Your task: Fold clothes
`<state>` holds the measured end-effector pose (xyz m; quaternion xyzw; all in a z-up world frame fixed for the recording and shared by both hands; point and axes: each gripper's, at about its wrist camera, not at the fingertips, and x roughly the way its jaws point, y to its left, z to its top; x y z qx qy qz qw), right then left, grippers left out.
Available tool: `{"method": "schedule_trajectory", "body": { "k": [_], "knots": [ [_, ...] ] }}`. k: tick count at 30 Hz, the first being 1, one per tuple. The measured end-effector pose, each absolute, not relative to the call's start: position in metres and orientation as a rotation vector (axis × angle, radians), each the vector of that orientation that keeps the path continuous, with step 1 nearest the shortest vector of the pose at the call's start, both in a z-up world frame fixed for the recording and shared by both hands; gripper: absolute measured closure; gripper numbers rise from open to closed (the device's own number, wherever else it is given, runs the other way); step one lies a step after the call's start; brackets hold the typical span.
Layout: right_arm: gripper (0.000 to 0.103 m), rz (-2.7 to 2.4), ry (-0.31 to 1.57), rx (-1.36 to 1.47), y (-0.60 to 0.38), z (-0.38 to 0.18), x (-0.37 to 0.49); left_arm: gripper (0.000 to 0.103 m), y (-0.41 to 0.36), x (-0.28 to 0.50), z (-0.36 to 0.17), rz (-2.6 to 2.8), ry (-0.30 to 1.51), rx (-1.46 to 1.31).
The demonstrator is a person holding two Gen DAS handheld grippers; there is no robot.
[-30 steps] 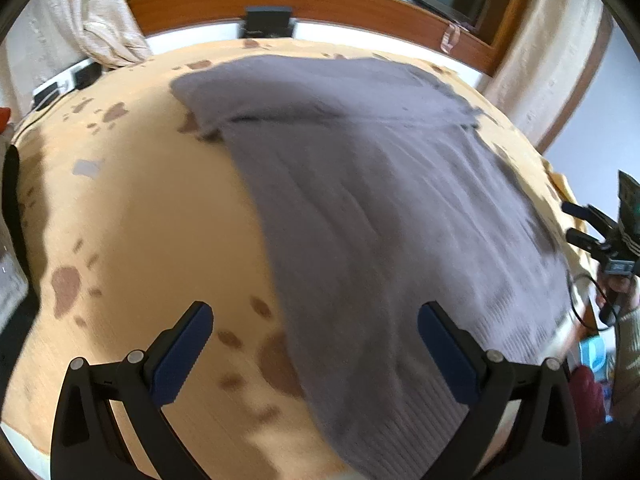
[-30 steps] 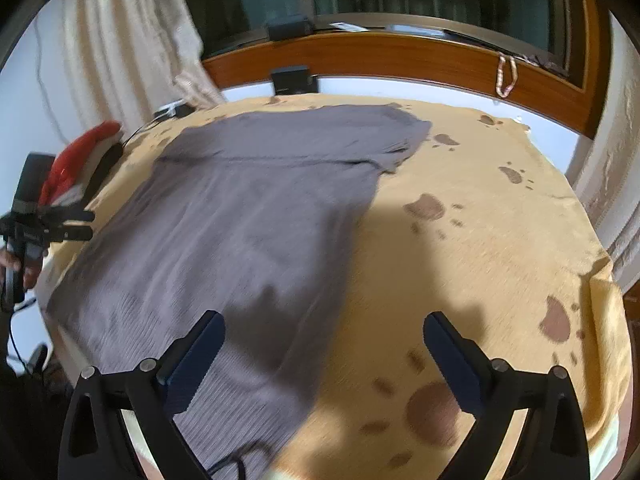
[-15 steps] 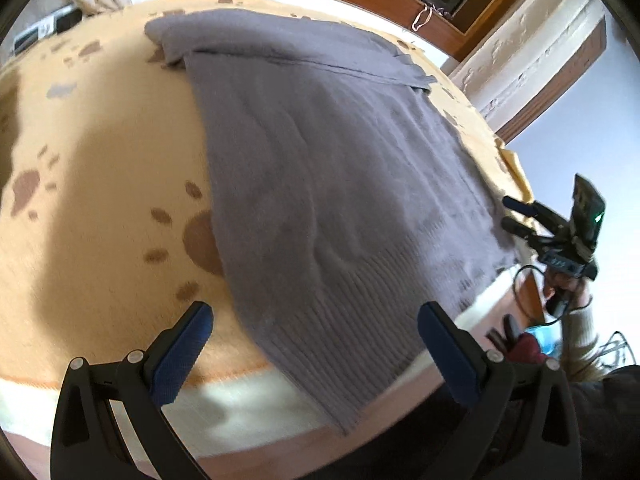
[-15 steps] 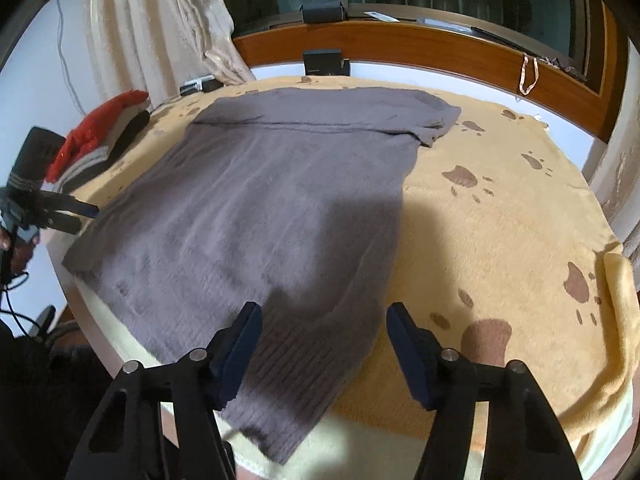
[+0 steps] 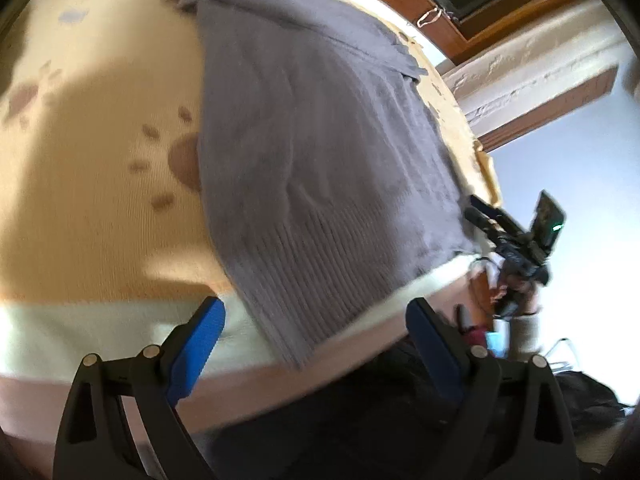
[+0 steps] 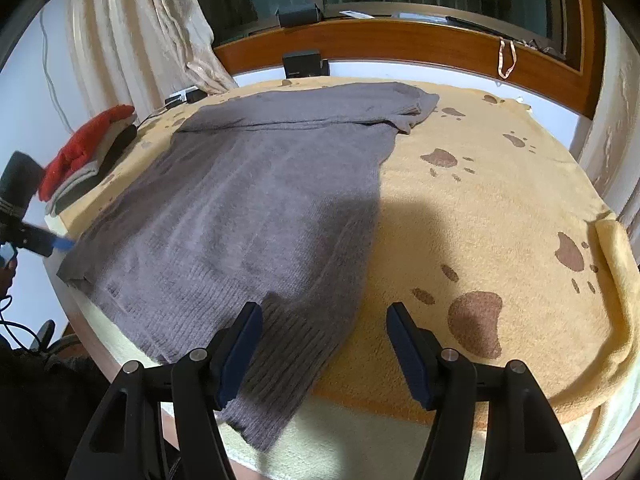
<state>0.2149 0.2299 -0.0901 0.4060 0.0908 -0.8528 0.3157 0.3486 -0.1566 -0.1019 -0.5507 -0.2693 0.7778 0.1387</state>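
Nearest in the right wrist view, the right gripper [image 6: 324,334] hangs over the near edge of the bed with its jaws partly apart after closing in a little; the ribbed hem corner of the grey sweater [image 6: 256,208] lies beneath and between the blue pads, which do not press on it. In the left wrist view the left gripper [image 5: 316,334] stands with its jaws wide, having just closed slightly, and the other hem corner of the grey sweater [image 5: 320,152] droops over the near edge between the pads without being pinched. The sweater lies flat on the yellow paw-print blanket [image 6: 500,216], its hem hanging past the near edge and its body running toward the far edge, where the sleeves are folded across the top. It takes up the left half of the bed in the right wrist view, with bare blanket to its right. On the left edge sits a stack of folded clothes [image 6: 86,152], red on top. Beyond the far edge are a cream curtain [image 6: 148,32] and a wooden window sill [image 6: 400,46].
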Motion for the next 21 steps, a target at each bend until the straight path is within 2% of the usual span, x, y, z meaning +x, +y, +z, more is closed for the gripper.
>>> {"method": "schedule_trajectory", "body": {
  "k": [3, 5, 6, 12, 17, 20, 21],
  "knots": [
    [0.036, -2.244, 0.204, 1.065, 0.232, -0.091, 0.214, 0.013, -0.155, 0.352, -0.103, 2.219, -0.838, -1.594],
    [0.036, -2.241, 0.18, 1.06, 0.234, -0.091, 0.213, 0.031, -0.154, 0.352, -0.105, 2.179, -0.891, -1.588],
    [0.036, -2.241, 0.172, 1.057, 0.235, -0.091, 0.214, 0.035, -0.153, 0.35, -0.106, 2.165, -0.908, -1.587],
    [0.036, -2.235, 0.144, 1.034, 0.238, -0.089, 0.218, 0.041, -0.155, 0.346, -0.111, 2.113, -0.994, -1.592],
    [0.036, -2.217, 0.105, 1.034, 0.241, -0.092, 0.217, 0.073, -0.164, 0.348, -0.119, 2.113, -1.087, -1.624],
    [0.044, -2.215, 0.105, 1.039, 0.242, -0.093, 0.217, 0.088, -0.168, 0.349, -0.123, 2.12, -1.126, -1.637],
    [0.05, -2.213, 0.098, 1.042, 0.243, -0.093, 0.217, 0.09, -0.169, 0.349, -0.124, 2.124, -1.135, -1.641]
  ]
}}
